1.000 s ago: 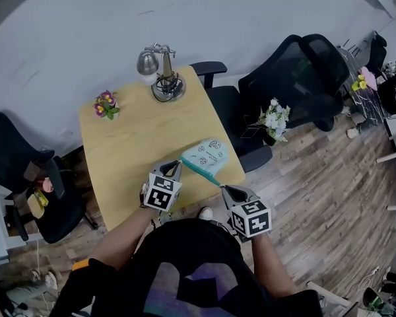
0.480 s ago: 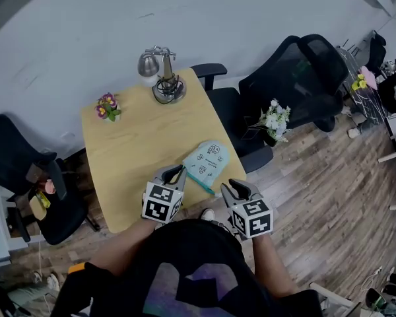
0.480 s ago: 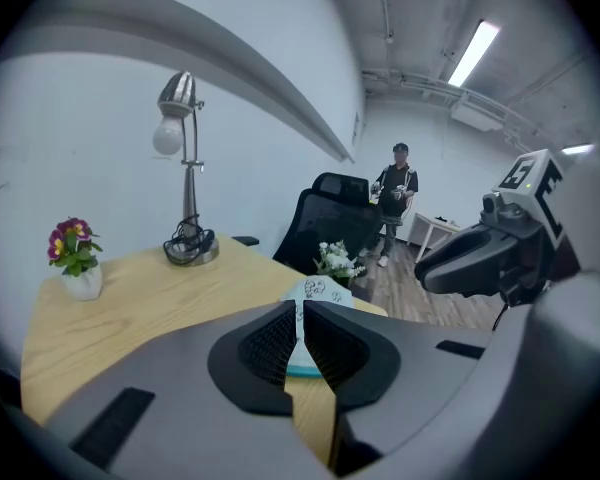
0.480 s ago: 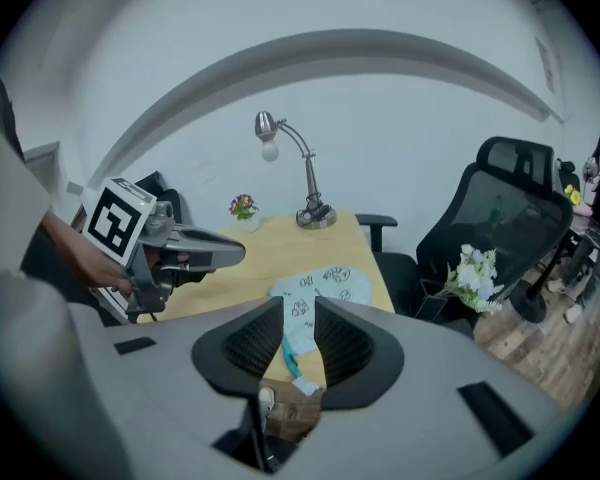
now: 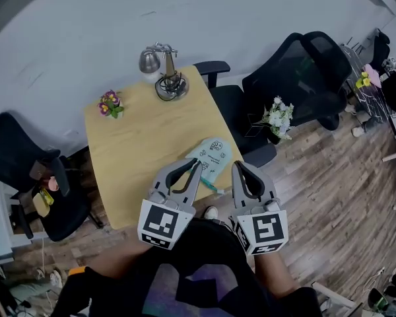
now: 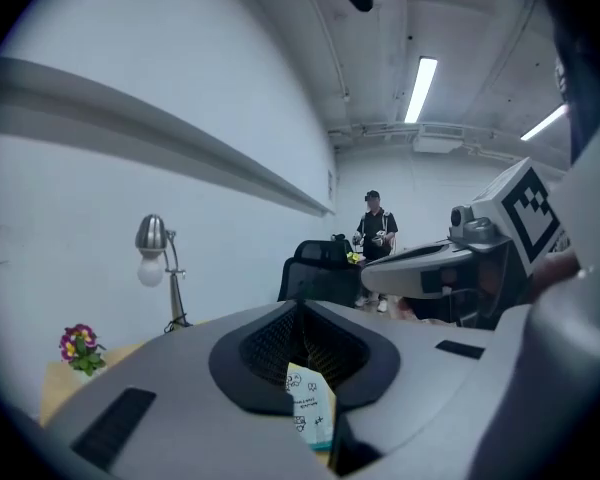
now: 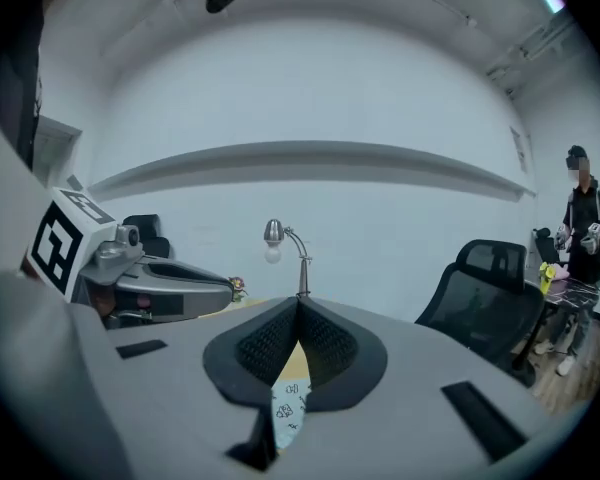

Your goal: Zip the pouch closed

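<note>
Containers first. At ten o'clock on the pale wooden square table (image 5: 135,144), a small pot of purple and yellow flowers (image 5: 109,104), standing upright. Off the table, at three o'clock from it on the plank floor (image 5: 330,170), a bunch of white flowers (image 5: 277,117) (its vessel too hidden to name), just beside a black mesh office chair (image 5: 297,78). At twelve o'clock of the tabletop, a silver desk lamp (image 5: 164,71) on a round base.

Then the mint-green flat fabric pouch (image 5: 213,156). Lies flat at five o'clock of the tabletop, near the right-hand edge, touched by neither tool. Printed with small dark cartoon figures and a block of text. Edged along its near side by a darker teal zip strip (image 5: 208,184). No contents on show. Too small to tell whether the zip runs fully shut.

Left gripper (image 5: 197,163): tips pressed together with nothing between them, hovering above the table at the pouch's seven o'clock. Below it in the left gripper view, only a slice of the pouch.

Right gripper (image 5: 237,166): likewise narrowed to nothing and empty, at the pouch's five o'clock, apart from the left gripper.
</note>
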`<state>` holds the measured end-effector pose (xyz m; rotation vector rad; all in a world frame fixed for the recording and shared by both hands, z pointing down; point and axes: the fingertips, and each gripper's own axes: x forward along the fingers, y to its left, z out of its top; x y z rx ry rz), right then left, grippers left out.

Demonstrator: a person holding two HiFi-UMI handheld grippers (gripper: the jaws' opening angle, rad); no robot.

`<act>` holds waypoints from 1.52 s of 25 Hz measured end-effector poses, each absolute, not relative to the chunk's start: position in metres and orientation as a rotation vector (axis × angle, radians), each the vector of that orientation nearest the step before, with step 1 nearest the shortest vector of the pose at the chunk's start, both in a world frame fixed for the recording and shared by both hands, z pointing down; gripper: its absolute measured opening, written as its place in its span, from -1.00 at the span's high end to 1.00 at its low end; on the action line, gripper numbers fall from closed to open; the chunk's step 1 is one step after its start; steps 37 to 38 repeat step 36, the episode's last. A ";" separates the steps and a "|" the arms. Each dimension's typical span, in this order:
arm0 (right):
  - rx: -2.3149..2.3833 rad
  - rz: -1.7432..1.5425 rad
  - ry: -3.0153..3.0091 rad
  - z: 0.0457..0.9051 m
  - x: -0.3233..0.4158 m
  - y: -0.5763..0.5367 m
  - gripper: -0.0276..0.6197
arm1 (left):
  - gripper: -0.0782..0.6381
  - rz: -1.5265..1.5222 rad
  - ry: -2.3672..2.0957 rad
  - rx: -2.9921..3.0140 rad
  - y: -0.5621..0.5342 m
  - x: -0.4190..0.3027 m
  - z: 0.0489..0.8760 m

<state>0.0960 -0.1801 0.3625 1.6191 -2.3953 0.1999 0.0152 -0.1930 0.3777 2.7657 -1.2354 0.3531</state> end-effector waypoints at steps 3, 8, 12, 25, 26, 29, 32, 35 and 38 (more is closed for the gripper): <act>1.657 0.158 -2.402 0.349 0.095 -0.176 0.86 | 0.72 0.321 -1.247 2.794 -0.184 0.018 0.362; 1.725 0.171 -2.384 0.348 0.098 -0.172 0.87 | 0.72 0.319 -1.219 2.784 -0.174 0.023 0.362; 1.758 0.233 -2.342 0.361 0.104 -0.172 0.87 | 0.72 0.324 -1.205 2.795 -0.177 0.026 0.369; 1.787 0.262 -2.291 0.371 0.114 -0.179 0.87 | 0.72 0.311 -1.167 2.789 -0.188 0.035 0.373; 1.789 0.260 -2.290 0.371 0.115 -0.179 0.87 | 0.72 0.309 -1.168 2.793 -0.189 0.035 0.372; 1.790 0.257 -2.291 0.372 0.115 -0.180 0.87 | 0.72 0.304 -1.172 2.797 -0.190 0.034 0.371; 1.786 0.256 -2.295 0.372 0.112 -0.179 0.87 | 0.72 0.310 -1.170 2.785 -0.189 0.032 0.372; 1.781 0.255 -2.301 0.373 0.110 -0.179 0.87 | 0.72 0.316 -1.168 2.780 -0.189 0.031 0.373; 1.779 0.255 -2.302 0.373 0.109 -0.179 0.87 | 0.72 0.314 -1.168 2.785 -0.189 0.030 0.372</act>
